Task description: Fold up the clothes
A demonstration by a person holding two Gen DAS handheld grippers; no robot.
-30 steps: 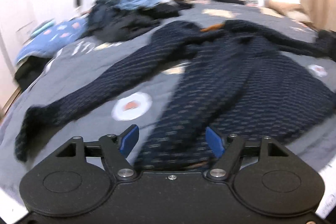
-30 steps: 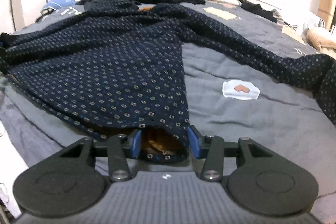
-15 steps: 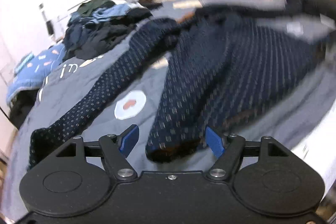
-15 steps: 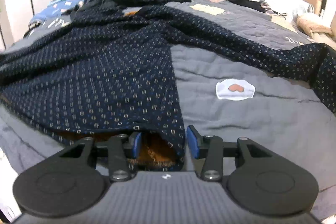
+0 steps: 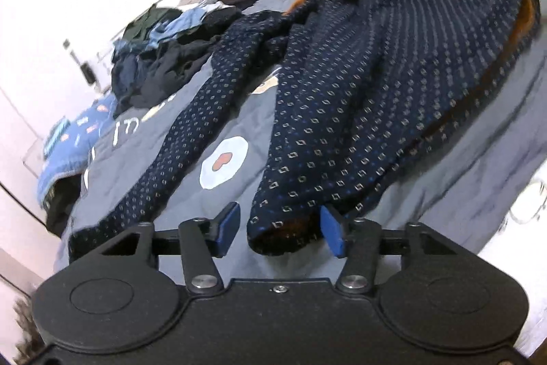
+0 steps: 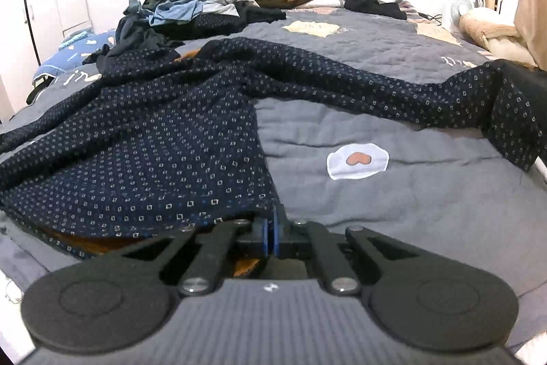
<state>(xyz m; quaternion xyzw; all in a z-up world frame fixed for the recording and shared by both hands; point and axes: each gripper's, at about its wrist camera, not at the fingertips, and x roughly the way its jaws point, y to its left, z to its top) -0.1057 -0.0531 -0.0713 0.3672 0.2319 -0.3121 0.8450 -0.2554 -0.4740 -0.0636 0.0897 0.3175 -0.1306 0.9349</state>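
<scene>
In the left wrist view the left gripper stands open, its blue pads on either side of the near hem corner of the navy dotted shirt, which lies spread on the grey bedspread; one sleeve runs down the left, with bare bedspread between it and the body. In the right wrist view the right gripper is pinched closed on the shirt's near right hem corner. Open bedspread lies to the right, and a pile of clothes sits at the far end.
</scene>
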